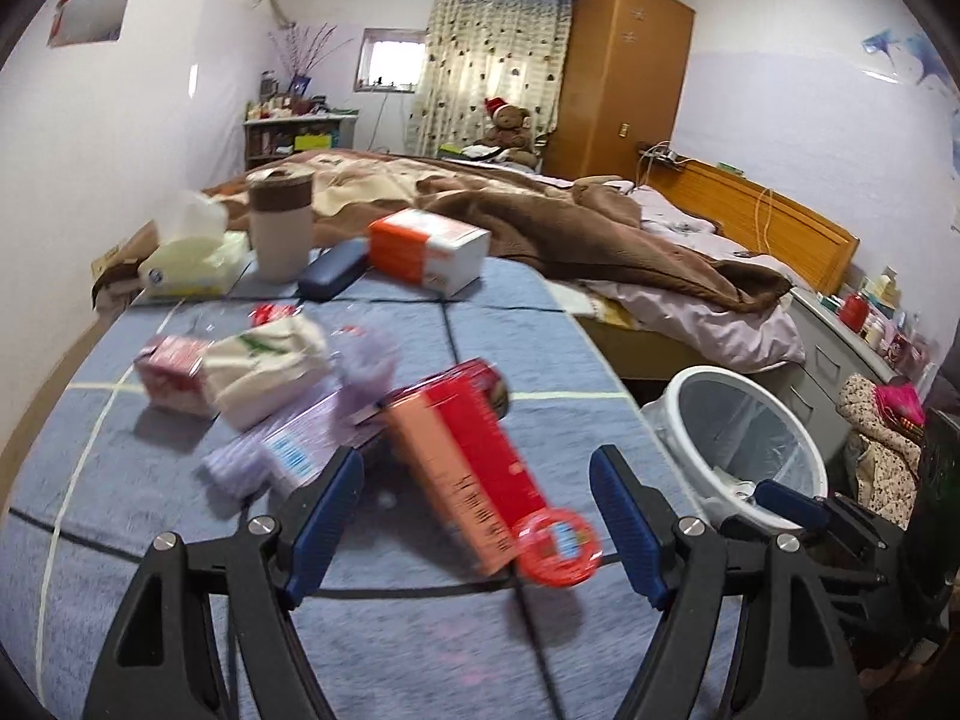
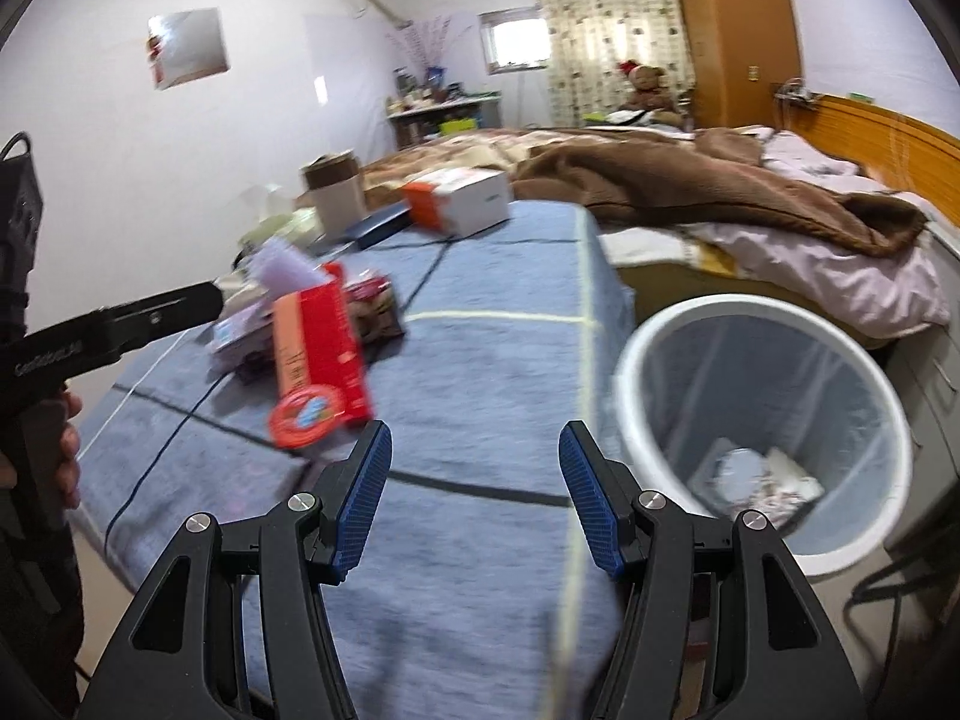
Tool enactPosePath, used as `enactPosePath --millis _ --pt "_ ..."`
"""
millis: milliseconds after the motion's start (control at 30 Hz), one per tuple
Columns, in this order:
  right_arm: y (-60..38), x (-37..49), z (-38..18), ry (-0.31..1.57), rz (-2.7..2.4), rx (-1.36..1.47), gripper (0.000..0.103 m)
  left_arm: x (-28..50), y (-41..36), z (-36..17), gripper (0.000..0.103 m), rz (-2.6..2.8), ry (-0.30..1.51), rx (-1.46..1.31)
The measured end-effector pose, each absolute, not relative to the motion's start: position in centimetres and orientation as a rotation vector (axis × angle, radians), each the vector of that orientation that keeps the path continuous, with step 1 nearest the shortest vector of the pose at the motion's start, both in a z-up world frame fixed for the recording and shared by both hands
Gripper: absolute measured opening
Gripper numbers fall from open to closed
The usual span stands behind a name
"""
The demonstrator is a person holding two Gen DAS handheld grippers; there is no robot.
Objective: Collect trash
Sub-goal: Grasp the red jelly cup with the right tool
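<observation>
Both tools stand with jaws apart, gripping nothing: the left gripper [image 1: 477,516] at lower centre, the right gripper [image 2: 475,495] likewise. The red carton [image 1: 474,468] lies at mid-frame on the blue cloth [image 1: 180,540]; the white bin [image 2: 762,420] stands right.

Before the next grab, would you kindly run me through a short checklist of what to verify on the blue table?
1. Left tongs open: ok, blue pads spread wide.
2. Right tongs open and free: ok, nothing between them.
3. Red and orange cardboard carton reachable: ok, it lies just ahead of the left tongs, beside the round red lid.
4. Carton already gripped: not ok, the pads stand apart from it.
5. White round waste bin ready: ok, it stands open beside the blue quilted table cover, with some trash inside.
6. Carton empty: cannot tell, the view is blurred.
</observation>
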State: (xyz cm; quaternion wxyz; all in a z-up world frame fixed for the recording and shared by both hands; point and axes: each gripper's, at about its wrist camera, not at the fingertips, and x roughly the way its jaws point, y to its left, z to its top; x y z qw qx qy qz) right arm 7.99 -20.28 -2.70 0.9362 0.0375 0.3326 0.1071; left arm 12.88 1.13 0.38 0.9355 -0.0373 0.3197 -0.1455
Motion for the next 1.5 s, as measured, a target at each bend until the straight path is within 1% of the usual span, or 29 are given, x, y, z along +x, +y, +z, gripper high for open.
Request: enactPosePath --millis 233,433,667,1033,1100,1133,1200,1267,1500 --pt "-17.1 8.5 -3.9 0.718 0.325 0.064 0.06 13.3 3.7 -1.4 0.08 -0.266 0.7 -0.09" --pt "-15.2 9.3 -4.4 0.729 0.388 0.047 0.06 14.5 4.5 -2.1 0.08 -0.268 0.722 -0.093" --pt "-13.9 11.2 -5.4 0.781 0.422 0.043 0.06 16.3 4.4 -2.7 0.08 -0.308 0.757 -0.137" --pt "-13.8 11.1 -5.8 0.789 0.424 0.028 0.059 18.5 2.5 -3.0 0.08 -0.358 0.774 -0.141" --pt "-13.8 10.9 -5.7 0.782 0.436 0.031 0.05 18.8 2.3 -3.0 0.08 -0.363 0.775 -0.146" --pt "-13.7 10.9 -5.7 0.779 0.437 0.026 0.043 18.9 2.2 -3.1 0.08 -0.363 0.778 -0.149" --pt "-13.6 11.0 -5.8 0.777 0.436 0.017 0.041 19.0 1.9 -3.1 0.08 -0.356 0.78 -0.149" --pt "-13.8 10.9 -5.8 0.777 0.441 0.026 0.033 19.1 1.7 -3.2 0.08 -0.36 0.785 -0.154" --pt "-15.4 10.6 -5.6 0.758 0.413 0.029 0.033 18.4 0.9 -3.2 0.08 -0.333 0.788 -0.14"
